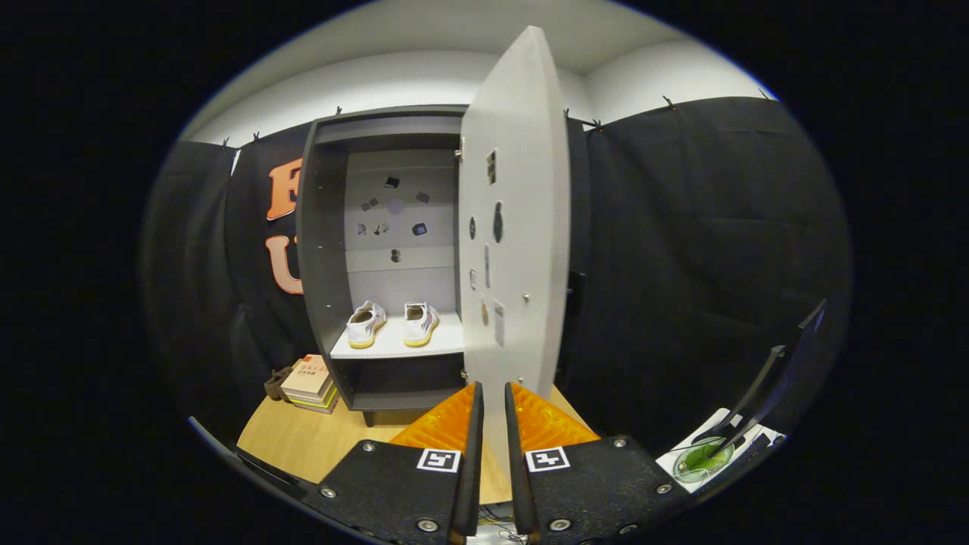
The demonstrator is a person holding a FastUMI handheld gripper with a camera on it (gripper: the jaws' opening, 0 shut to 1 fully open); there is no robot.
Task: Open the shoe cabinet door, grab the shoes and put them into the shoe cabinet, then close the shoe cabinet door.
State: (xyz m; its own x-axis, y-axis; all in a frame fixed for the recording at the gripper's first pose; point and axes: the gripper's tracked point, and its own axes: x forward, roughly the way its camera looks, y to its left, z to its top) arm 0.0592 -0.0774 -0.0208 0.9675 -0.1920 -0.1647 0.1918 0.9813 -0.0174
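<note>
The shoe cabinet [322, 250] was seen in the centre-left of the frame with its door [515, 227] swung wide, so that the door's panel stood nearly edge-on to the camera and reached down the middle of the picture towards the gripper [490, 393]. The two shoes [390, 324] were seen side by side on the pale shelf [439, 344] inside the cabinet, toes towards the camera, to the left of the door and well beyond the fingers. The gripper's fingers were held close together with only a narrow gap, and the door's lower free edge appeared to pass into that gap; whether both fingers were pressed on it could not be told. The relation that mattered was judged to be this: the door's long axis ran upright, its hinge line lay at the cabinet's right side, and the opening lay to the left of the panel. With the shoes already in place, closing was judged to be the step in hand, and a sweep of the door's edge leftwards and away, towards the cabinet front, was judged to be called for. A stack of books [310, 382] lay on the wooden table [303, 443] at the cabinet's lower left.
</note>
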